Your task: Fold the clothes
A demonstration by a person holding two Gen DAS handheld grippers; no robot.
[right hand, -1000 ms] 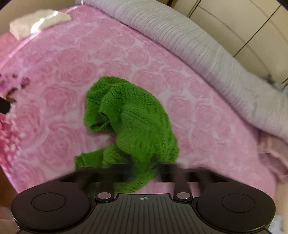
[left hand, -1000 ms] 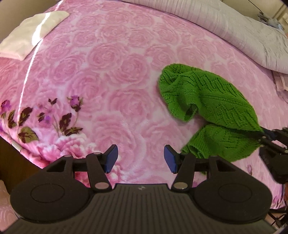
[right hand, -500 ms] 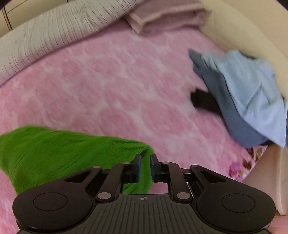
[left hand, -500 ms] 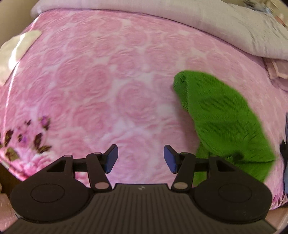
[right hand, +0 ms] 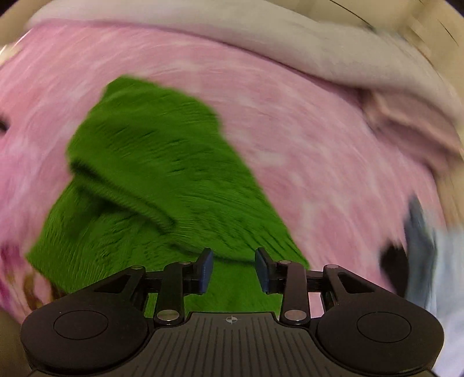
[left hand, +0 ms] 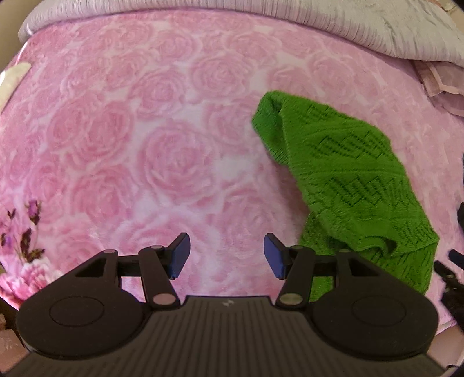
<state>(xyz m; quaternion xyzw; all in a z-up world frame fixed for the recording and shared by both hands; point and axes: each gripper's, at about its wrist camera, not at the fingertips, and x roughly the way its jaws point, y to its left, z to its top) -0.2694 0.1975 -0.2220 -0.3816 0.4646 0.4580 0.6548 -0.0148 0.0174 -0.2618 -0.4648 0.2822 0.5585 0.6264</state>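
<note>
Knitwear fills the space just past the right gripper (right hand: pixel 233 271): a green knitted garment (right hand: pixel 162 179) lies crumpled on the pink rose-patterned blanket (right hand: pixel 304 139), its near edge running under and between the blue pads. Those jaws have just been opening and now stand partly apart, the pads clear of the cloth, though the knit shows through the gap. Beyond and to the right of them sits a blurred heap of blue and dark clothes (right hand: pixel 423 240), cut off by the frame edge. Farther still, a grey ribbed quilt (right hand: pixel 290 37) runs along the far side. This whole view is smeared by motion, so fine detail is lost.

The left gripper (left hand: pixel 226 259) hangs over bare blanket (left hand: pixel 174 156) with its jaws wide apart and nothing between them. The garment (left hand: pixel 348 174) lies to the right of them, partly hidden behind the right finger's linkage. Dark parts at the far right edge are too cropped to identify. Purple flowers (left hand: pixel 26 232) are printed to the left, and the quilt (left hand: pixel 348 26) borders the far side, with folded pale pink fabric (left hand: pixel 443 84) beneath its right end.
</note>
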